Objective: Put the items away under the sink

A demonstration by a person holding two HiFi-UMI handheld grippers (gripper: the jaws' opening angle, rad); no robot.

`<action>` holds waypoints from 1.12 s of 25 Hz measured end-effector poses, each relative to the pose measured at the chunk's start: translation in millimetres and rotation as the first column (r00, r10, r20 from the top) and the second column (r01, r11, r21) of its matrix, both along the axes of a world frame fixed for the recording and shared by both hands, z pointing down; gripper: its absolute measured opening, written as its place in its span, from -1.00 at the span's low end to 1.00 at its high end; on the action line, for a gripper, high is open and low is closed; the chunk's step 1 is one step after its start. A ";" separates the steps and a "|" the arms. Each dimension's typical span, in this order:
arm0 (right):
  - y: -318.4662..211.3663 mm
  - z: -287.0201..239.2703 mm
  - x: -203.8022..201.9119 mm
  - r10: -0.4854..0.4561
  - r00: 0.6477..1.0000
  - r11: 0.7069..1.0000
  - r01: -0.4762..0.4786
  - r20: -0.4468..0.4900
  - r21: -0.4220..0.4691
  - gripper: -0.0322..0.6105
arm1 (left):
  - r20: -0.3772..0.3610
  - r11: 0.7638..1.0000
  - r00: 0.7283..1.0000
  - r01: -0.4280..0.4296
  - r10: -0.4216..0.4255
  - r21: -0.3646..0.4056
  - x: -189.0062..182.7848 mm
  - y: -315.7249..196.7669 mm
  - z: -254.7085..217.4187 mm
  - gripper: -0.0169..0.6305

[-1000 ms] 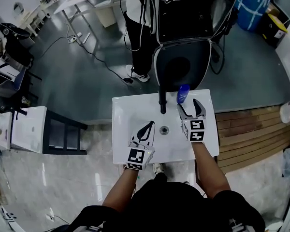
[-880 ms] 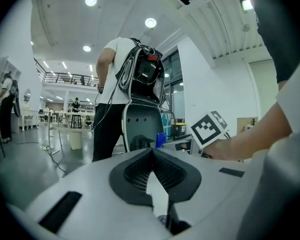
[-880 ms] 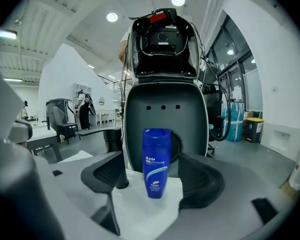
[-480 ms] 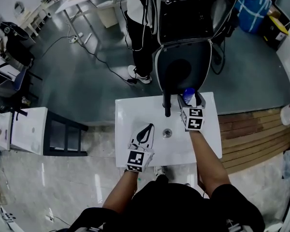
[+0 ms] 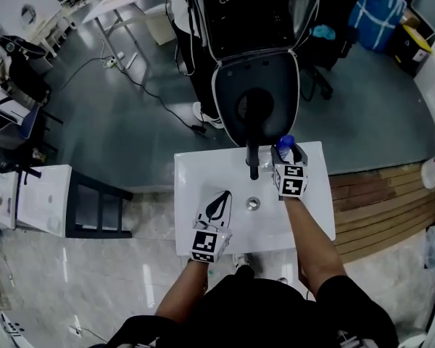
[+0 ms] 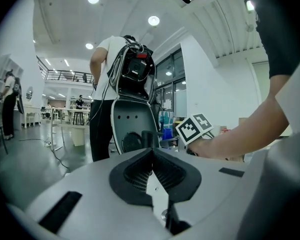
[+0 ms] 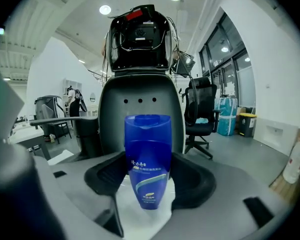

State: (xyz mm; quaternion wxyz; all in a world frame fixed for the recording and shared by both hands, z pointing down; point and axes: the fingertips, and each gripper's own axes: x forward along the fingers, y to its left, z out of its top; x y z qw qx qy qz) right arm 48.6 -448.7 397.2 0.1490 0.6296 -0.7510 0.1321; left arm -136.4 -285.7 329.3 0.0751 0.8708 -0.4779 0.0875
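**Blue bottle gripped at the back of the sink**

At far left a white cabinet (image 5: 40,194) is seen. The white sink (image 5: 203,169) lies in the middle, viewed from above. Over its front left part the left gripper (image 6: 152,151) is held with its jaws pressed together at the tips, and nothing is caught between them. The drain (image 5: 254,204) is shown at the basin's centre, with the black faucet (image 5: 253,162) behind it. Just right of the faucet, at the sink's back right corner, the bottle (image 7: 147,154) is stood upright on the white surface. The right gripper (image 5: 287,151) is set round it: its jaws have just been closing and are pinched on the bottle's two sides. Wooden boards (image 5: 377,201) are seen at far right.
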 end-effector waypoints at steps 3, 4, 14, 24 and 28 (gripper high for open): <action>-1.6 -1.8 -2.9 -0.002 1.000 1.000 0.002 -0.012 0.007 -0.05 | -0.001 1.000 1.000 0.004 -0.004 -0.002 -3.5 -1.3 0.3 -0.90; -2.0 -2.4 -3.6 -0.005 1.000 1.000 0.005 -0.015 0.012 -0.05 | 0.000 1.000 1.000 0.004 -0.004 -0.002 -4.2 -1.5 0.1 -0.90; 7.2 -11.1 -6.4 -0.042 0.999 0.996 0.043 -0.014 0.079 -0.06 | 0.017 1.000 1.000 -0.003 0.003 -0.006 -4.4 3.6 5.0 -0.90; 52.5 -74.8 -1.2 -0.083 0.996 0.983 0.084 -0.010 0.160 -0.06 | 0.004 1.000 1.000 0.015 -0.016 0.015 11.9 17.6 -5.3 -0.90; 84.6 -96.7 6.1 -0.098 0.995 0.977 0.098 -0.008 0.192 -0.06 | 0.010 0.999 1.000 0.020 -0.020 0.041 23.2 34.8 -18.8 -0.90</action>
